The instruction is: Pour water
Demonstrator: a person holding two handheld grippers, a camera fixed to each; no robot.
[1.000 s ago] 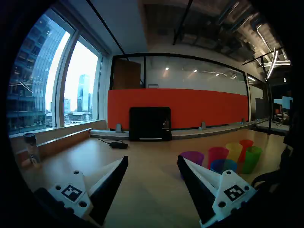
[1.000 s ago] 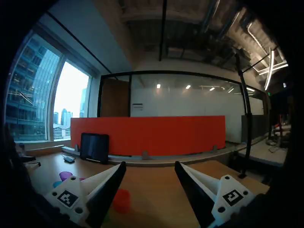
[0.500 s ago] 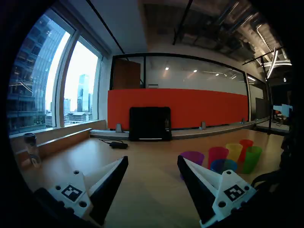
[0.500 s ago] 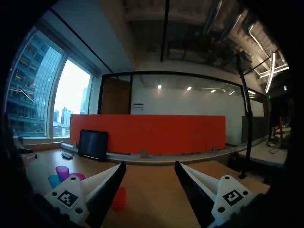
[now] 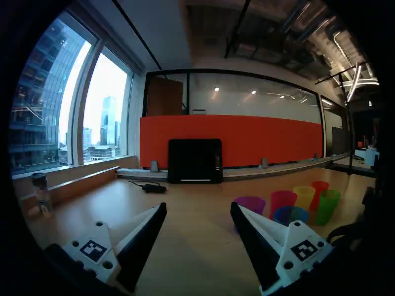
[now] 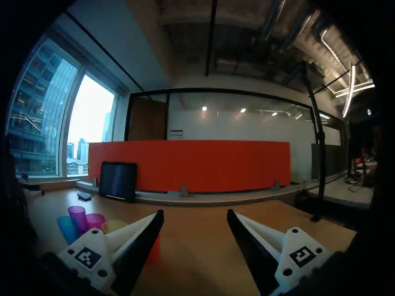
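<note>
Left gripper view: next to nothing shifted from a second ago. Right gripper view: swung round toward the cups since then, more of them pulled in at lower left, red one now tucked against the left-hand finger.

Left gripper view. Left gripper point(image 5: 197, 222) released, jaws wide, nothing between them, over the wooden table point(image 5: 197, 266).
- Water bottle point(image 5: 42, 195): far off to the left by the window ledge point(image 5: 84, 178), upright, dark cap on. Count one. Probably rigid clear plastic, smooth, heavier if full. Best taken square round the mid-body, cap to come off first.
- Plastic cups: ahead and to the right, tight cluster, count six: purple cup point(image 5: 250, 203), pink cup point(image 5: 283, 199), yellow cup point(image 5: 303, 196), red cup point(image 5: 319, 188), green cup point(image 5: 327, 204), blue cup point(image 5: 290, 215) just past the right fingertip. Likely light and thin-walled, easy to tip or crush. Gentle pinch on the wall below the rim.
- Straight ahead, farther: one black tablet point(image 5: 195, 160), one power adapter point(image 5: 154, 188) with cable.

Right gripper view. Right gripper point(image 6: 195, 227) likewise released, empty. Cups low to the left, five counted: blue, purple, pink, yellow, red. Tablet beyond them, far left.
</note>
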